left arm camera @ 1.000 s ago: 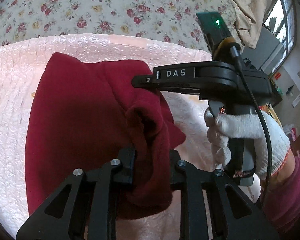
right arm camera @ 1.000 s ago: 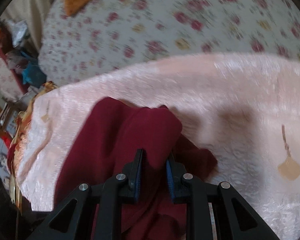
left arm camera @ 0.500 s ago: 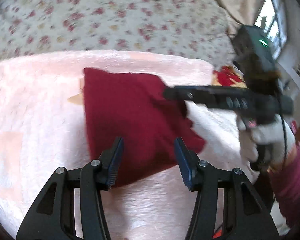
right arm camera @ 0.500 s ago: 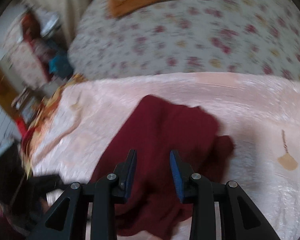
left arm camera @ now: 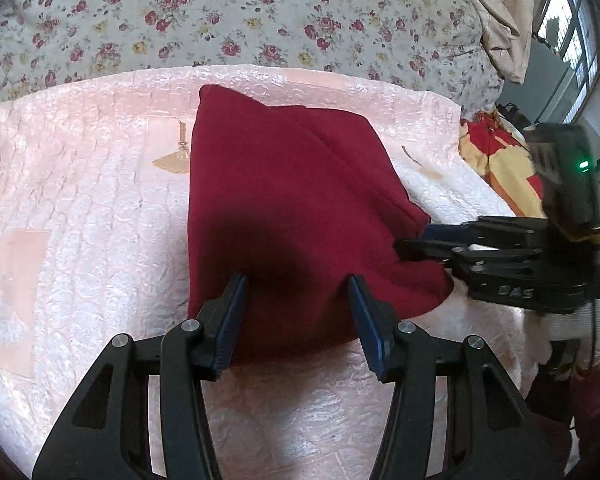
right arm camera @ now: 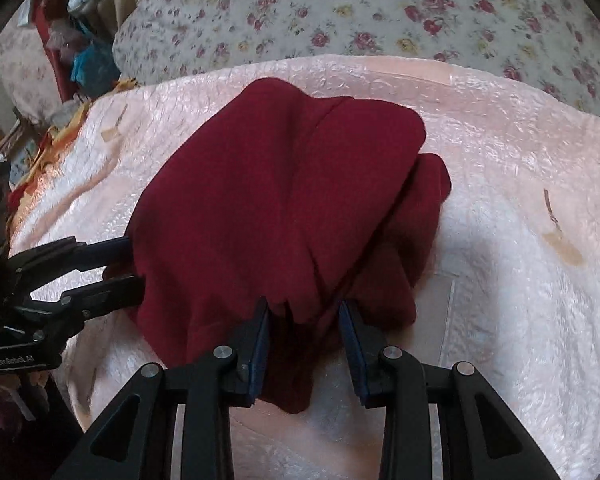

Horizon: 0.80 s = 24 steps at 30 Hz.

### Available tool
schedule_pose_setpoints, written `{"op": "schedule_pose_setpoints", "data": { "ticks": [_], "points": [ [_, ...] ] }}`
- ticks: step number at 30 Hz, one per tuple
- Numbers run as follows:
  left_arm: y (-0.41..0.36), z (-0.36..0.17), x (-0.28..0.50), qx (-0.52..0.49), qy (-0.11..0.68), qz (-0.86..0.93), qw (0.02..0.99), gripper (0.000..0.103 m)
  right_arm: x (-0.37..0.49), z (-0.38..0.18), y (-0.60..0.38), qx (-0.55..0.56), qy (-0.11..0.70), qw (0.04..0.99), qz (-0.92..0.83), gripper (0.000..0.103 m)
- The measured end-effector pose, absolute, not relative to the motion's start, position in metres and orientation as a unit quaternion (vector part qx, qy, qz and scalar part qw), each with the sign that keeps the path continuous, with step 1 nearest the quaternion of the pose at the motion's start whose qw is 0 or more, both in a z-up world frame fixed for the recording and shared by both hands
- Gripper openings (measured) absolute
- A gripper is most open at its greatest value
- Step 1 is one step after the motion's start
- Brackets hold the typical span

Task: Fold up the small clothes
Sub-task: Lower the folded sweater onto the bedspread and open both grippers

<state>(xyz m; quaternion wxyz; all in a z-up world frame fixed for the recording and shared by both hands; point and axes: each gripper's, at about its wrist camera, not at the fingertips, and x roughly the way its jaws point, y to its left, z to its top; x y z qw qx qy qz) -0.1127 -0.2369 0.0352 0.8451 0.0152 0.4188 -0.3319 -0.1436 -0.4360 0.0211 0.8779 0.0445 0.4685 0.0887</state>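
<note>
A dark red garment (left arm camera: 292,208) lies folded on a pale pink quilted cover (left arm camera: 80,208); it also shows in the right wrist view (right arm camera: 276,208). My left gripper (left arm camera: 296,308) is open, its jaws spread over the garment's near edge. My right gripper (right arm camera: 304,320) is open too, with bunched red cloth lying between its jaws. In the left wrist view the right gripper (left arm camera: 416,240) reaches the garment's right corner. In the right wrist view the left gripper (right arm camera: 128,268) sits at the garment's left edge.
A floral bedspread (left arm camera: 220,20) lies behind the pink cover (right arm camera: 520,240). A red and yellow cloth (left arm camera: 496,160) hangs off the right side. Cluttered items (right arm camera: 72,52) stand at the far left of the bed. A window (left arm camera: 572,40) is at the right.
Both grippers have let go of the garment and opened. The garment has dropped from a lifted bunch to a flat fold on the cover. Both grippers drew back to its edges.
</note>
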Motion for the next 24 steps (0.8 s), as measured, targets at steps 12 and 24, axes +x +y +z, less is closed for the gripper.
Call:
{"op": "schedule_pose_setpoints", "data": {
  "ticks": [12, 24],
  "points": [
    [-0.235, 0.034, -0.115, 0.014, 0.418, -0.318, 0.851, 0.052, -0.159, 0.079, -0.419, 0.049, 0.392, 0.915, 0.084, 0.055],
    [-0.234, 0.037, -0.119, 0.02, 0.412, -0.305, 0.858, 0.052, -0.134, 0.026, -0.439, 0.082, 0.441, 0.893, 0.048, 0.053]
  ]
}}
